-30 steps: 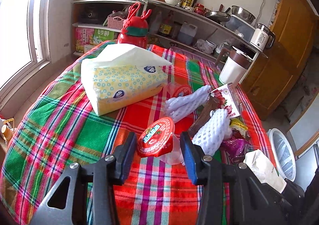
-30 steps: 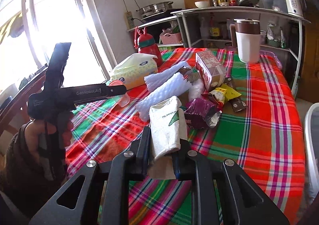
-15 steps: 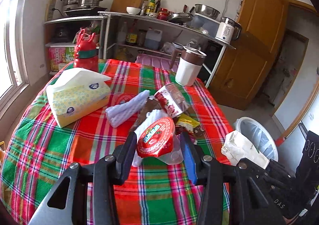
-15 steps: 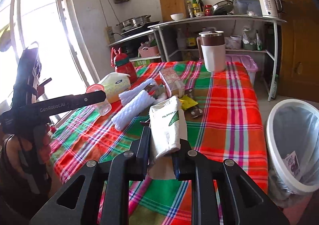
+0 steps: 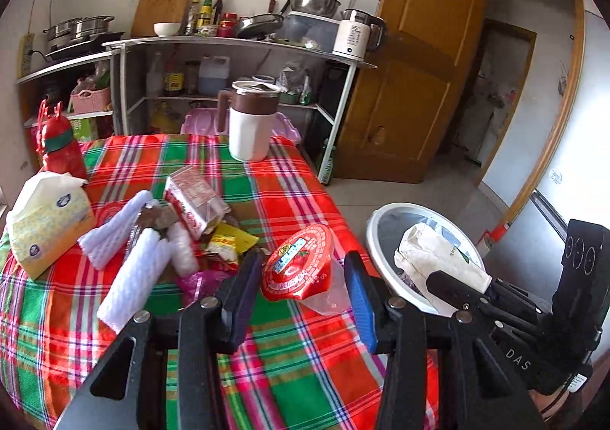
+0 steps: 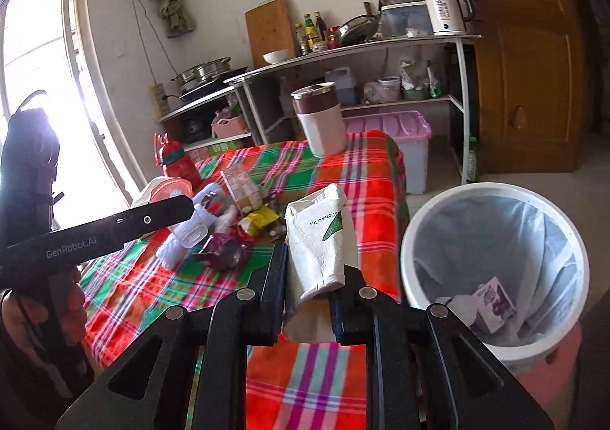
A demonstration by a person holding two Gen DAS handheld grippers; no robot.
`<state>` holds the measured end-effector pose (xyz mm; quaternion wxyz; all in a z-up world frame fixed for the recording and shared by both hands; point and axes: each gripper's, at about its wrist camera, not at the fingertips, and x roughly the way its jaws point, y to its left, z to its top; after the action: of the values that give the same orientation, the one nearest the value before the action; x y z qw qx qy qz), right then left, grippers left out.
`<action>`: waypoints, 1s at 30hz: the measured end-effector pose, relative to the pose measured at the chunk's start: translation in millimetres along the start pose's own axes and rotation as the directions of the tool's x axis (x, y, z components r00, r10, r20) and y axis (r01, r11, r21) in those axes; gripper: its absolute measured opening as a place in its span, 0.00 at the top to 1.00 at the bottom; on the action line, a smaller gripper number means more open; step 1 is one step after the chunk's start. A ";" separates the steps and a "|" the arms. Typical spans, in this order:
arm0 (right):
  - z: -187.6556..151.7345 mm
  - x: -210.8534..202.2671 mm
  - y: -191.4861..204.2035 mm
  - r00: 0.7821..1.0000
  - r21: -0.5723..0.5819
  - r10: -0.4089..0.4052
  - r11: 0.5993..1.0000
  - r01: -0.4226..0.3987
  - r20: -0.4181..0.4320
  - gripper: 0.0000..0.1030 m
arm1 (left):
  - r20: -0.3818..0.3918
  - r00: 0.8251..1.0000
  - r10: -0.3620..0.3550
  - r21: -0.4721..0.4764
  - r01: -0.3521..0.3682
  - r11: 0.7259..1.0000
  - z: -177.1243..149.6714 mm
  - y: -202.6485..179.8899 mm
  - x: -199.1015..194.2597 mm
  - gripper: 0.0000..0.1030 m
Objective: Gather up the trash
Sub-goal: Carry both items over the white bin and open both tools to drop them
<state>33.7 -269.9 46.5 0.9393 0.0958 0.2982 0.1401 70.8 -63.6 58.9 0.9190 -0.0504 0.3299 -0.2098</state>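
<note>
Plaid cloth (image 5: 289, 178) covers table, wrappers heaped mid-table; white bin (image 6: 492, 269) on floor beside. Left gripper (image 5: 301, 277) clamps red-lidded cup (image 5: 297, 266) above table edge. Right gripper (image 6: 310, 273) pinches white paper bag (image 6: 316, 235), near bin rim.

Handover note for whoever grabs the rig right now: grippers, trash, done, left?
Left gripper: shut on a jelly cup with a red foil lid, held above the table edge.
Right gripper: shut on a crumpled white paper bag, held beside the trash bin, not yet over its opening.
Bin: lined, on the floor off the table corner, with a few scraps already inside.
Done: two pieces picked up, none of them dropped.
Left: drop both, then clear the pile on the plaid tablecloth: white foam nets, red-and-white carton, yellow wrapper, purple wrapper.
</note>
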 end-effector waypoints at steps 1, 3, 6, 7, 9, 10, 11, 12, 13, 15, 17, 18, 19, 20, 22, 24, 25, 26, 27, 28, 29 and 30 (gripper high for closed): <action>1.4 -2.9 -5.8 1.000 0.009 -0.011 1.000 0.011 0.003 0.81 | -0.006 1.000 -0.016 0.010 0.016 1.000 1.2 -8.9 4.0 0.55; 3.0 -8.8 -18.2 0.999 0.024 -0.037 0.999 0.037 0.008 0.81 | -0.017 0.999 -0.039 0.024 0.039 0.999 2.9 -22.2 12.0 0.55; 4.5 -14.9 -35.5 0.997 0.042 -0.081 0.996 0.081 0.008 0.81 | -0.033 0.997 -0.076 0.051 0.078 0.996 4.8 -43.2 23.9 0.55; 4.8 -17.2 -41.0 0.996 0.049 -0.092 0.995 0.092 0.007 0.81 | -0.040 0.995 -0.092 0.059 0.094 0.994 5.5 -51.3 28.5 0.55; 6.2 -21.6 -54.0 0.992 0.060 -0.126 0.990 0.126 0.005 0.81 | -0.056 0.992 -0.114 0.071 0.118 0.990 7.0 -63.9 37.8 0.54; 6.6 -24.3 -60.4 0.989 0.065 -0.145 0.987 0.144 0.006 0.81 | -0.063 0.990 -0.122 0.079 0.127 0.989 7.6 -70.9 42.5 0.54; 7.9 -25.9 -67.6 0.986 0.071 -0.165 0.984 0.165 0.003 0.81 | -0.069 0.989 -0.128 0.088 0.134 0.987 8.2 -76.8 46.8 0.54; 9.0 -26.8 -74.7 0.982 0.077 -0.187 0.979 0.187 -0.002 0.81 | -0.073 0.988 -0.134 0.094 0.140 0.986 8.3 -83.4 52.0 0.54; 9.6 -27.3 -80.9 0.977 0.083 -0.211 0.974 0.211 -0.010 0.81 | -0.079 0.986 -0.144 0.095 0.151 0.984 8.4 -89.2 57.3 0.54; 10.3 -25.7 -93.0 0.973 0.090 -0.227 0.969 0.229 -0.032 0.81 | -0.095 0.982 -0.165 0.096 0.174 0.980 8.6 -99.5 68.6 0.54; 9.0 -22.3 -104.6 0.966 0.100 -0.252 0.961 0.257 -0.059 0.80 | -0.119 0.977 -0.175 0.092 0.186 0.978 8.0 -108.3 80.4 0.54; 8.4 -19.8 -109.6 0.961 0.102 -0.266 0.957 0.272 -0.069 0.80 | -0.128 0.976 -0.176 0.097 0.189 0.977 7.0 -112.8 85.7 0.54; 7.2 -17.4 -115.4 0.958 0.106 -0.274 0.954 0.281 -0.080 0.80 | -0.140 0.975 -0.172 0.098 0.187 0.978 5.2 -116.6 91.7 0.54; 5.9 -14.4 -120.5 0.954 0.111 -0.283 0.950 0.293 -0.097 0.80 | -0.152 0.973 -0.174 0.100 0.190 0.977 3.9 -120.7 96.5 0.54; 4.5 -9.9 -129.0 0.947 0.111 -0.301 0.943 0.313 -0.115 0.80 | -0.172 0.970 -0.173 0.104 0.192 0.976 1.4 -126.7 105.5 0.54; 2.9 -6.5 -137.4 0.941 0.114 -0.312 0.938 0.327 -0.135 0.80 | -0.191 0.967 -0.170 0.114 0.194 0.974 -2.6 -133.4 113.3 0.54; 1.9 -5.8 -141.8 0.939 0.117 -0.314 0.936 0.331 -0.142 0.80 | -0.201 0.965 -0.168 0.112 0.193 0.975 -3.9 -134.8 116.4 0.54; 0.8 -4.9 -144.8 0.936 0.120 -0.318 0.934 0.336 -0.149 0.80 | -0.205 0.963 -0.173 0.110 0.198 0.974 -5.1 -136.6 118.2 0.54; -0.9 -4.8 -147.2 0.934 0.120 -0.323 0.932 0.342 -0.157 0.79 | -0.208 0.962 -0.175 0.113 0.202 0.973 -6.1 -138.6 119.6 0.54; -2.9 -4.9 -148.7 0.931 0.118 -0.327 0.930 0.348 -0.163 0.79 | -0.214 0.962 -0.170 0.115 0.197 0.974 -7.0 -141.2 120.7 0.54; -3.6 -4.9 -150.0 0.931 0.118 -0.325 0.931 0.346 -0.168 0.75 | -0.221 0.961 -0.166 0.112 0.194 0.975 -7.8 -141.9 121.7 0.54; -4.5 -5.0 -150.4 0.929 0.118 -0.327 0.930 0.350 -0.175 0.69 | -0.228 0.959 -0.170 0.109 0.198 0.974 -8.5 -141.9 122.6 0.54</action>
<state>58.1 -412.8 6.0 0.9143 0.1006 0.3904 -0.0396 100.6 -243.3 13.4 0.8552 0.0028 0.4077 -0.3200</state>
